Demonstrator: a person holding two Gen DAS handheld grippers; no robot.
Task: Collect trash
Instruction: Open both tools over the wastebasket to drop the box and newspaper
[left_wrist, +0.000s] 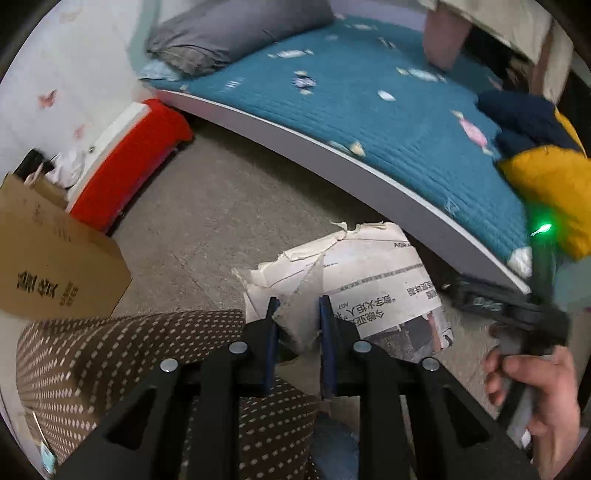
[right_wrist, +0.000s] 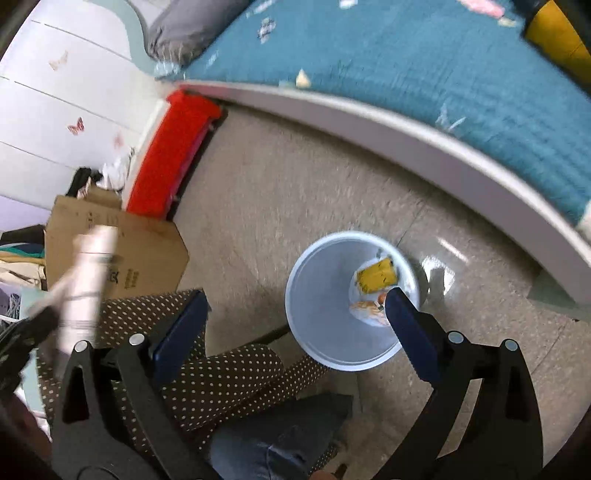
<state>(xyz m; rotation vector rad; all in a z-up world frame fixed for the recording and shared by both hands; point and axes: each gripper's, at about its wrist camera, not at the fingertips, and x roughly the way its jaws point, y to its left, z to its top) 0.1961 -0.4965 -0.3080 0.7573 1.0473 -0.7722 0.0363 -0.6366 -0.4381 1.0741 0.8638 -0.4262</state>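
My left gripper (left_wrist: 298, 310) is shut on a torn sheet of newspaper (left_wrist: 373, 280), which hangs out ahead of the fingers above the floor. The same paper shows blurred at the left of the right wrist view (right_wrist: 88, 280). My right gripper (right_wrist: 295, 314) is open and empty, held above a light blue trash bin (right_wrist: 317, 295) on the floor. A yellow wrapper (right_wrist: 376, 278) and an orange-printed scrap (right_wrist: 369, 310) lie in the bin's bottom. The right gripper also shows at the right edge of the left wrist view (left_wrist: 517, 314).
A bed with a teal quilt (left_wrist: 369, 110) runs along the far side, with small wrappers (left_wrist: 386, 96) scattered on it. A red box (right_wrist: 170, 155) and a cardboard box (right_wrist: 147, 254) stand at the left. My dotted trousers (right_wrist: 229, 376) fill the foreground.
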